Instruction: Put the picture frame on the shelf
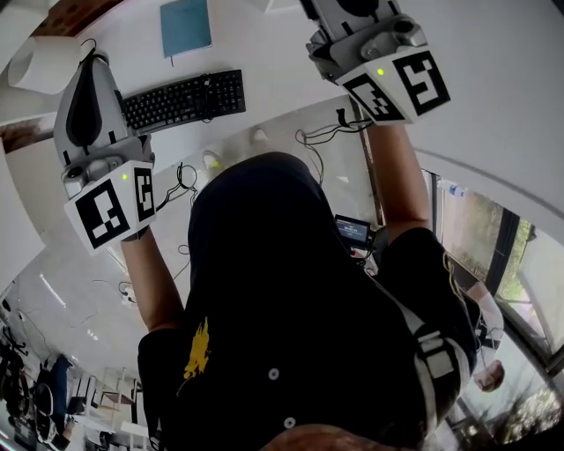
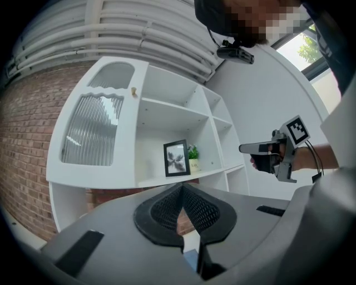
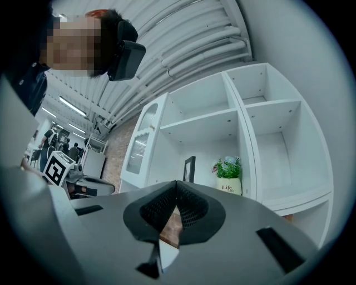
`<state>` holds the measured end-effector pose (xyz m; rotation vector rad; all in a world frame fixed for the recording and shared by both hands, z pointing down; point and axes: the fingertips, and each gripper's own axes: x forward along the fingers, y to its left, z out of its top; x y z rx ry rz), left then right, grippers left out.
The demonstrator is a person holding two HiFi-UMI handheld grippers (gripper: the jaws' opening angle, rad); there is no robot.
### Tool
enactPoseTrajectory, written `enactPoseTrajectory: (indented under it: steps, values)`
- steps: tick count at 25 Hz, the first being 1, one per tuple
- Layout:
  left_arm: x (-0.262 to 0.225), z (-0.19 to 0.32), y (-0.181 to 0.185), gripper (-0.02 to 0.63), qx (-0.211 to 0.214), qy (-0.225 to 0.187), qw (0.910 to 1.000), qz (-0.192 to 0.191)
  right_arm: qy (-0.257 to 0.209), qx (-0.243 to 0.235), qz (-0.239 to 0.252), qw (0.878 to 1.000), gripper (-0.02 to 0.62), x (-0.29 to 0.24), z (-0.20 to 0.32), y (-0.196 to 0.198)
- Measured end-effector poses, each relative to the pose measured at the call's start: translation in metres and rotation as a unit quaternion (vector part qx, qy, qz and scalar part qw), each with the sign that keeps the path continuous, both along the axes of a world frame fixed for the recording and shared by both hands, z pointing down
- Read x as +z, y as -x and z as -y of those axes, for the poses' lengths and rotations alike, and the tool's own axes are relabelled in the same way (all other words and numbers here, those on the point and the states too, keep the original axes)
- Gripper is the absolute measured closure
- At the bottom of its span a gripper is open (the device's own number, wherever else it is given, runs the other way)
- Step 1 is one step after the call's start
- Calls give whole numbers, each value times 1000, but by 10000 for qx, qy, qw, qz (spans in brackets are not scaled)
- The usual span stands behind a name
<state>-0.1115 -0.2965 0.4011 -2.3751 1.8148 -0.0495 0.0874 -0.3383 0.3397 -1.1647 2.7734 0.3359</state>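
Note:
The black picture frame (image 2: 177, 158) stands upright on the middle board of the white shelf unit (image 2: 167, 114), next to a small potted plant (image 2: 193, 157). In the right gripper view the frame (image 3: 189, 168) shows edge-on, left of the plant pot (image 3: 228, 177). My left gripper (image 2: 182, 190) points level at the shelf, shut, with nothing between its pads. My right gripper (image 3: 177, 187) is also shut and empty, held apart from the shelf. Each gripper shows in the other's view: the right gripper (image 2: 271, 153) and the left gripper (image 3: 78, 182). In the head view both grippers (image 1: 97, 167) (image 1: 379, 62) are held out in front.
The shelf unit has a ribbed glass door (image 2: 94, 136) at its left and open compartments (image 3: 278, 150) at its right. A brick wall (image 2: 22, 145) lies behind it. A black keyboard (image 1: 185, 99), a blue book (image 1: 185, 26) and loose cables (image 1: 322, 134) show in the head view.

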Motion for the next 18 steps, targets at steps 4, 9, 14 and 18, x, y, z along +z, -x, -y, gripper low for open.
enactPoseTrajectory:
  steps: [4,9,14,18]
  values:
    - [-1,-2,-1,588,2,-10,10000,8,8,-39,8,10000,589,1,0,2]
    - [-3,-2,-2,588,1,-39,10000,2,-1,-70,-1,10000,589,0,-1,3]
    - [-1,-2,-1,588,21,43,10000,22,70,-74,-3,9999,589,2,1,5]
    - [0,-1,-1,588,1,26,10000,28,63,-102,-13,9999,589,3,2,6]
